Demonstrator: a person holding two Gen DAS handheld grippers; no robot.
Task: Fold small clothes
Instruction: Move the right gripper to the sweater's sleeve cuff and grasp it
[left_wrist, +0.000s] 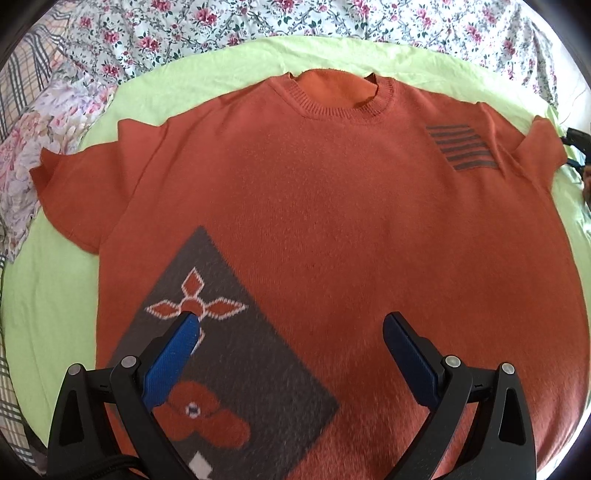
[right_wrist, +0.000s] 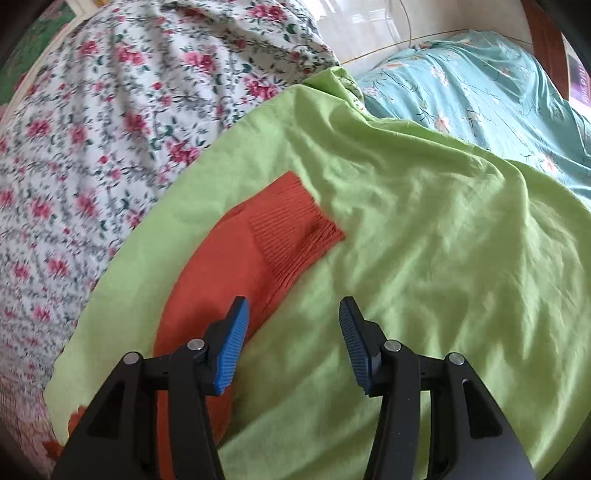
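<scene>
An orange knit sweater (left_wrist: 332, 206) lies flat, front up, on a light green sheet (left_wrist: 55, 295), collar at the far side. It has a grey patch with orange flowers (left_wrist: 236, 354) at its lower left and grey stripes (left_wrist: 461, 147) on the chest. My left gripper (left_wrist: 291, 325) is open and empty, above the sweater's lower part. In the right wrist view one orange sleeve with a ribbed cuff (right_wrist: 295, 229) lies on the green sheet (right_wrist: 424, 258). My right gripper (right_wrist: 293, 314) is open and empty, just right of that sleeve.
A white floral quilt (left_wrist: 258, 18) lies bunched beyond the sheet and also shows in the right wrist view (right_wrist: 92, 129). A turquoise floral blanket (right_wrist: 480, 92) lies at the far right. A plaid cloth (left_wrist: 22, 66) is at the far left.
</scene>
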